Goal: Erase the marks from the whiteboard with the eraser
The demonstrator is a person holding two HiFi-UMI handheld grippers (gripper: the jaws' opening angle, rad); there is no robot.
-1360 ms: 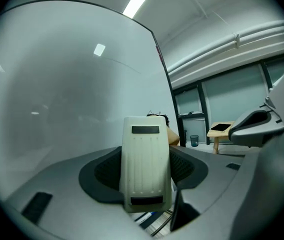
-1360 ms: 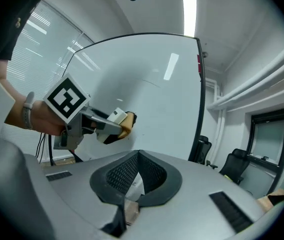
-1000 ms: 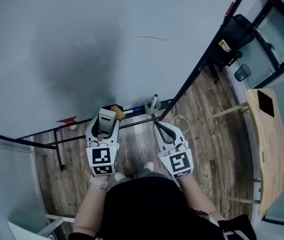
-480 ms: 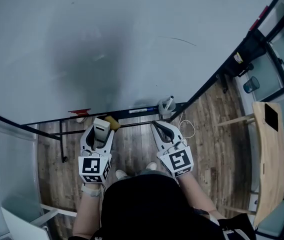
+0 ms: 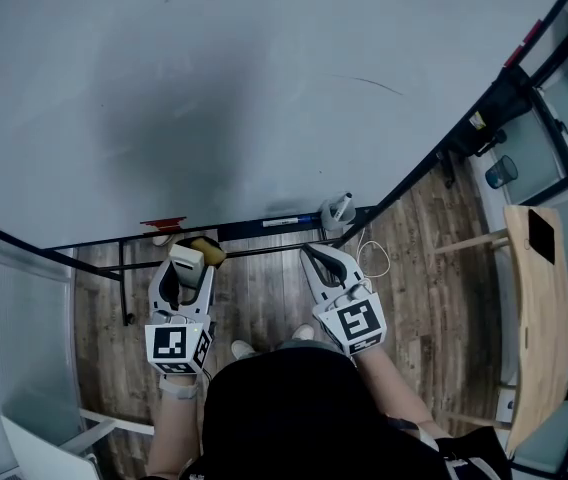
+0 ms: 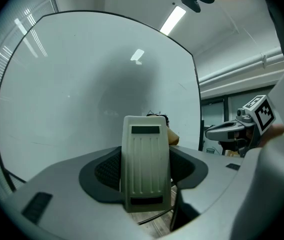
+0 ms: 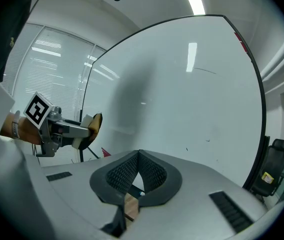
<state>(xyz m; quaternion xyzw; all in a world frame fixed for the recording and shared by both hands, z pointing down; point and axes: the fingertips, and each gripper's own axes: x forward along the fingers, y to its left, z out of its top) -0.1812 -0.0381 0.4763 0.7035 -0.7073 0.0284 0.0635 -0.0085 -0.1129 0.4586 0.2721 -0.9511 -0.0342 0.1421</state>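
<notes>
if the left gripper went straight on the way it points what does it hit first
Probably the whiteboard, low down; the eraser held in the left gripper would touch it first. Depth is unclear.

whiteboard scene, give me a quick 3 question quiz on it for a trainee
1. Fill in: the eraser is clamped in the ___ tool.
2. True or false: the right tool is shut with nothing between its jaws.
3. In the head view, where on the whiteboard is the thin line mark? A upper right; B lower left; C dead centre.
Key: 1 left tool; 2 true; 3 A.
</notes>
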